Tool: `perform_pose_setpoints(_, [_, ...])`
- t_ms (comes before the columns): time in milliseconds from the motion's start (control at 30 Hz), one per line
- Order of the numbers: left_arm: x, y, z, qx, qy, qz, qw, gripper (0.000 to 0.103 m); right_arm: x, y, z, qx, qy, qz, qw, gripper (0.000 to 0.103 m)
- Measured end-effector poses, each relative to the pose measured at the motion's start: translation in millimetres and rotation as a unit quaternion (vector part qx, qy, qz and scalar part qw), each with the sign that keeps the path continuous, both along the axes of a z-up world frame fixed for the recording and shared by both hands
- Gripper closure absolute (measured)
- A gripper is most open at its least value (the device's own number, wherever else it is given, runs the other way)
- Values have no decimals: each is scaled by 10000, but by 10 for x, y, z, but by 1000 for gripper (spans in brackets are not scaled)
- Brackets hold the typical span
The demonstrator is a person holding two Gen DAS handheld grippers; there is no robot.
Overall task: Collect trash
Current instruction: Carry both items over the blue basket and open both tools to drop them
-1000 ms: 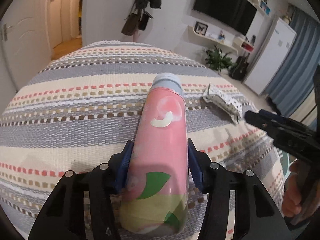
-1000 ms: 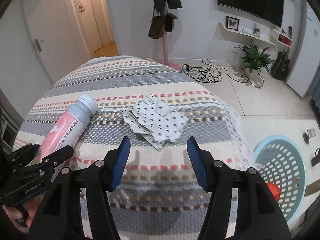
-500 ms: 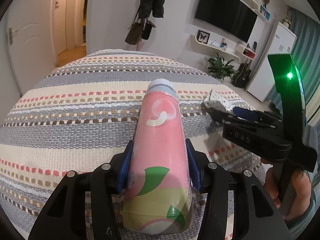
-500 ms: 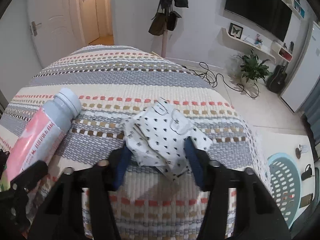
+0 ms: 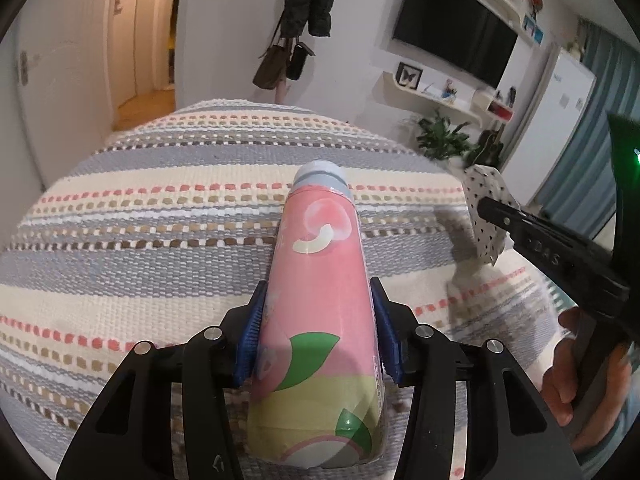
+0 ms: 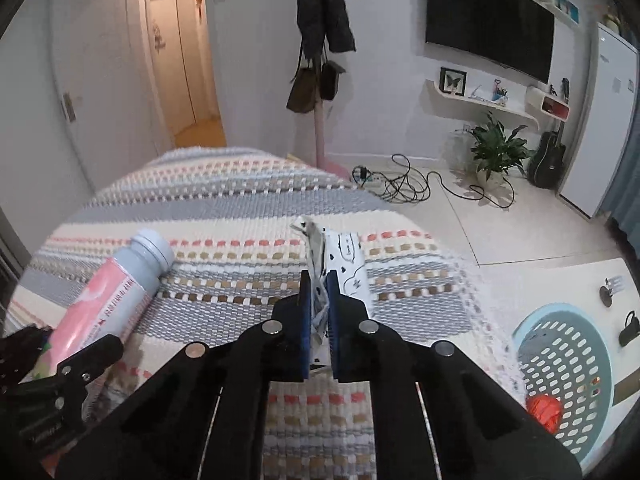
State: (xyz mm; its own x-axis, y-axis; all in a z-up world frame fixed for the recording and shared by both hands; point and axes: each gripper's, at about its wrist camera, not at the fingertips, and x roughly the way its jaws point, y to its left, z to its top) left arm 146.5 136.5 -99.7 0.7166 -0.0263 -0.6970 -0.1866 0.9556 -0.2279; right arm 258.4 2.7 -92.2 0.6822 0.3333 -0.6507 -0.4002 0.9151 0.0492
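Clamping the pink drink bottle (image 5: 320, 320) around its lower body, the left tongs (image 5: 318, 332) had both blue pads (image 5: 251, 336) pressed against its sides, and the bottle lay lengthwise along them with its pale grey cap (image 5: 322, 178) pointing away over the striped woven cloth (image 5: 160, 240) of the counter. Seen from the right wrist, the same bottle (image 6: 116, 284) slanted across the left of the cloth (image 6: 240, 216), its base hidden behind the left tongs (image 6: 60, 368). The right tongs (image 6: 318, 316) were shut almost completely on a crumpled white wrapper with black dots (image 6: 340, 264), the paper pinched between the blue pads (image 6: 306, 312) and sticking up past their tips. From the left wrist that wrapper (image 5: 486, 208) hung clear of the cloth in the right tongs (image 5: 486, 208), with a hand (image 5: 576, 372) on the handle below. On the tiled floor to the right of the counter stood a light blue perforated basket (image 6: 568, 368) with something orange-red (image 6: 542, 408) inside. Farther off lay a tangle of black cable (image 6: 404, 184), a potted plant (image 6: 496, 152) and a dark guitar (image 6: 550, 156) by the wall, and a coat stand (image 6: 322, 40) with a dark jacket and bags beside the wall-mounted television (image 6: 488, 20).
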Motion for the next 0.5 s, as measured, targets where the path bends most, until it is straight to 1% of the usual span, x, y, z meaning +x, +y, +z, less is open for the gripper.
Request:
perform_pose_setpoints(33, [-12,6,16,-69,-29,-20,10000,56,-39,-59,52,-5,-105,-59,9999,98])
perform_pose_setpoints(200, [-58,-79,225,-235,-257,-173,9992,56,-162,-308,269,130,-306,-155,9993,98])
perform_pose_setpoints(400, [-60,-299,511,-203,-595,-498,9968,56,-313,-640,516,347,-584,-364,9970,98])
perform_pose_setpoints(500, [-46,-486,620,-139,-687,-627,9956,56,-365,-837,597,326,-722,-565,9953,98])
